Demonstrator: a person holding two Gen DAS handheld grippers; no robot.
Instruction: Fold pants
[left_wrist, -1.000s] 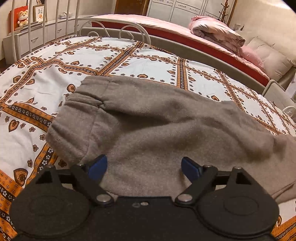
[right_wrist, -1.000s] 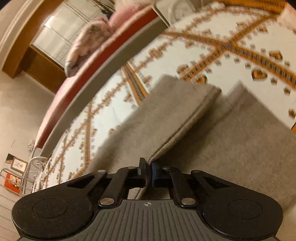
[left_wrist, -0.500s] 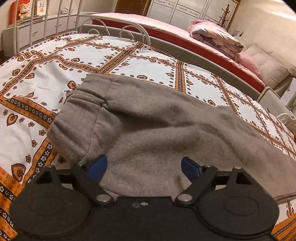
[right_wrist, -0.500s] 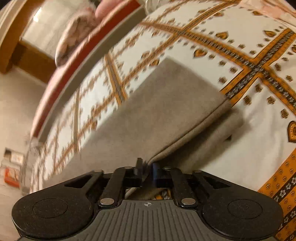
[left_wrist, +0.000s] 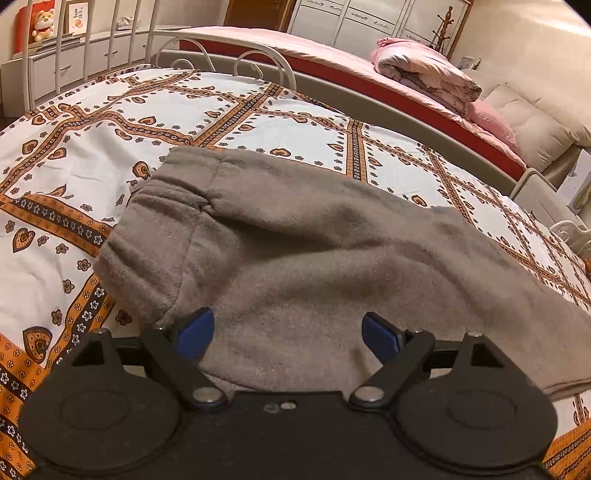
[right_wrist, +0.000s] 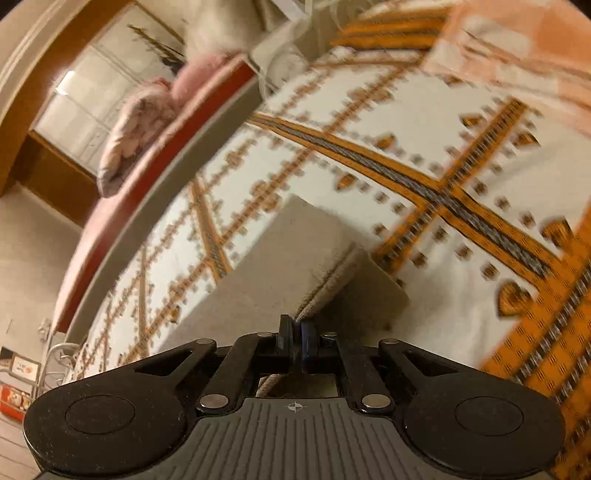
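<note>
Left wrist view: the left gripper (left_wrist: 287, 330) hangs wide open, holding nothing, over the grey pants (left_wrist: 295, 258), which lie on the patterned bedspread (left_wrist: 258, 122), waistband toward 10 o'clock.

Right wrist view: the right gripper (right_wrist: 296, 339) is clamped on the pants (right_wrist: 284, 266) hem; fabric runs toward 12 o'clock. View blurred.

No readable text, framed print's characters too small

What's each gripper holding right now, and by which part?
The right gripper is shut on the grey pants, pinching the hem edge at the leg end. The left gripper is open over the waist end, holding nothing.
</note>
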